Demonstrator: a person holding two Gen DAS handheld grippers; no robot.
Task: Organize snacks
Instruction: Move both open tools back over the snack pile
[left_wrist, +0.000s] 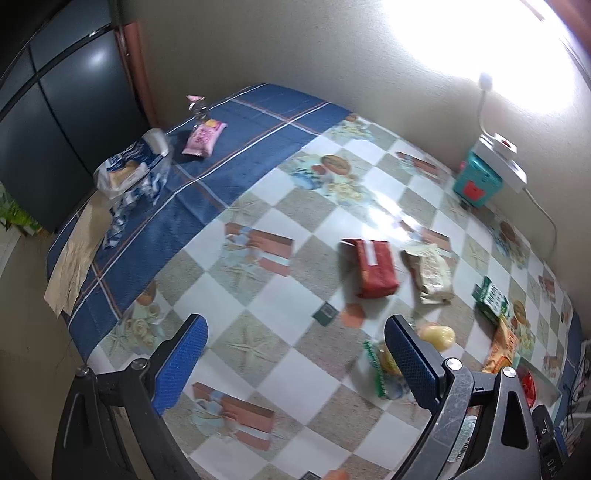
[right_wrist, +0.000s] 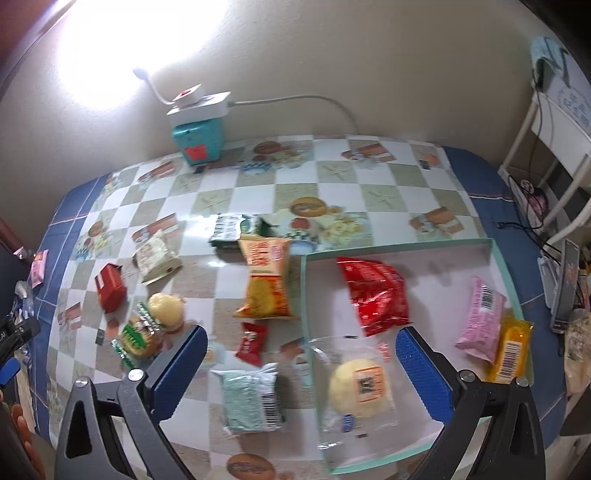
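Only the right wrist view showed the tray (right_wrist: 495, 254) at lower right, holding a red bag (right_wrist: 376, 291), a bun (right_wrist: 360, 387) and a pink pack (right_wrist: 480, 317). The right gripper (right_wrist: 301, 369) hung spread and empty, the bun between its fingers. The left gripper (left_wrist: 295, 354) was spread too, with the red pack (left_wrist: 371, 267) above it, long axis running up-down.

Left hand-held gripper (left_wrist: 295, 365) open over table (left_wrist: 258, 229), red pkt (left_wrist: 371, 267), beige pkt (left_wrist: 430, 275) beyond
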